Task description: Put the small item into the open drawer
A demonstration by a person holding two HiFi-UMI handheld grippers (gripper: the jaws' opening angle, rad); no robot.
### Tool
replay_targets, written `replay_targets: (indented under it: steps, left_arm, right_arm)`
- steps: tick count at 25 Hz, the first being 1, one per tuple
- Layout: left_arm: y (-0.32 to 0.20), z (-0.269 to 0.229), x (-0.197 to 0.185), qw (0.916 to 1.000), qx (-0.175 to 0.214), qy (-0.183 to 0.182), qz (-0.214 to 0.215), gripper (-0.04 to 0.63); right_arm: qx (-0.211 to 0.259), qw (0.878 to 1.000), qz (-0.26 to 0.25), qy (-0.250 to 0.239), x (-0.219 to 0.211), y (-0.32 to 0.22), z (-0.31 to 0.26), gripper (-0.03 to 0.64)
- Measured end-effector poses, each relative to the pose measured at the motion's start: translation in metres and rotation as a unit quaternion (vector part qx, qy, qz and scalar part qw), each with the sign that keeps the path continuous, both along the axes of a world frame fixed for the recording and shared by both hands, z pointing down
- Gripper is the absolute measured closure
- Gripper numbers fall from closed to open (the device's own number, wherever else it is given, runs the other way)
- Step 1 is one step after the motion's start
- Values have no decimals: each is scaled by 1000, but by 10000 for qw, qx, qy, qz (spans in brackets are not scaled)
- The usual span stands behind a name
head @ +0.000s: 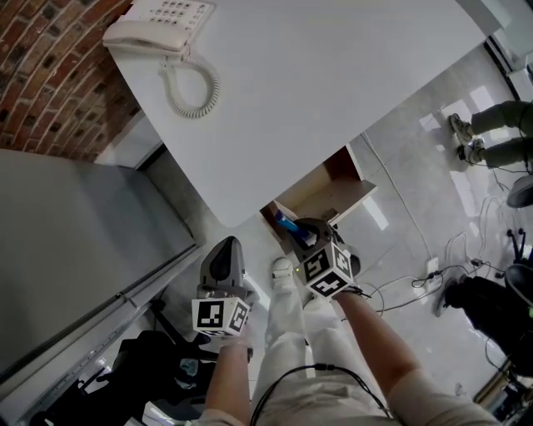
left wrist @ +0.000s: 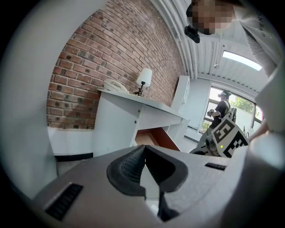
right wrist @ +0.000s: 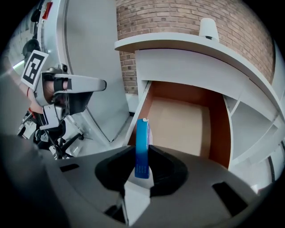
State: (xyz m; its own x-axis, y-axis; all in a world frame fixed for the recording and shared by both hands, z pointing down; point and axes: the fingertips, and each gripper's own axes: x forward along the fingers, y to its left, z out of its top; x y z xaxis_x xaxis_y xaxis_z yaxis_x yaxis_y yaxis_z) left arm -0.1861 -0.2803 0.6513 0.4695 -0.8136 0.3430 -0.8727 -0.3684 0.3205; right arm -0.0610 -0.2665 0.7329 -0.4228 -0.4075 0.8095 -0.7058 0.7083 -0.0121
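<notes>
A thin blue and white packet [right wrist: 142, 149] stands upright between the jaws of my right gripper [right wrist: 143, 156], which is shut on it. In the head view the same packet [head: 289, 223] shows blue just ahead of the right gripper [head: 301, 235], at the front edge of the open drawer [head: 329, 197]. The drawer [right wrist: 182, 127] has brown walls and a pale bare floor, and it lies right in front of the packet. My left gripper [head: 223, 265] hangs to the left, below the desk edge; its jaws [left wrist: 144, 167] are shut with nothing between them.
A white desk [head: 316, 91] carries a corded telephone [head: 158, 25] at its far left corner. A brick wall [head: 42, 75] lies behind. Cables [head: 416, 283] trail over the glossy floor at right, where another person's feet [head: 466, 137] stand.
</notes>
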Motion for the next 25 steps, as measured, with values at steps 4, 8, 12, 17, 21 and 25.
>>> replay_targets:
  steps: [4, 8, 12, 17, 21, 25]
  left_arm:
    - [-3, 2, -3, 10000, -3, 3, -41, 590]
    - [-1, 4, -4, 10000, 2, 39, -73, 589]
    - [3, 7, -5, 9999, -21, 62, -86, 591]
    - [7, 11, -5, 9999, -54, 72, -95, 589]
    - [6, 12, -5, 9999, -80, 46, -72, 589]
    - [10, 10, -2, 9999, -85, 43, -63, 589]
  right_arm:
    - [-6, 10000, -77, 31, -3, -1, 4, 523]
    - [-42, 9999, -142, 55, -4, 2, 8, 522]
    - [-85, 9998, -170, 103, -5, 4, 11, 520]
    - [-54, 9998, -186, 95, -6, 4, 14, 514]
    - [-33, 9997, -242, 31, -9, 5, 12, 495]
    - [-25, 9997, -163, -202, -10, 9, 7, 478]
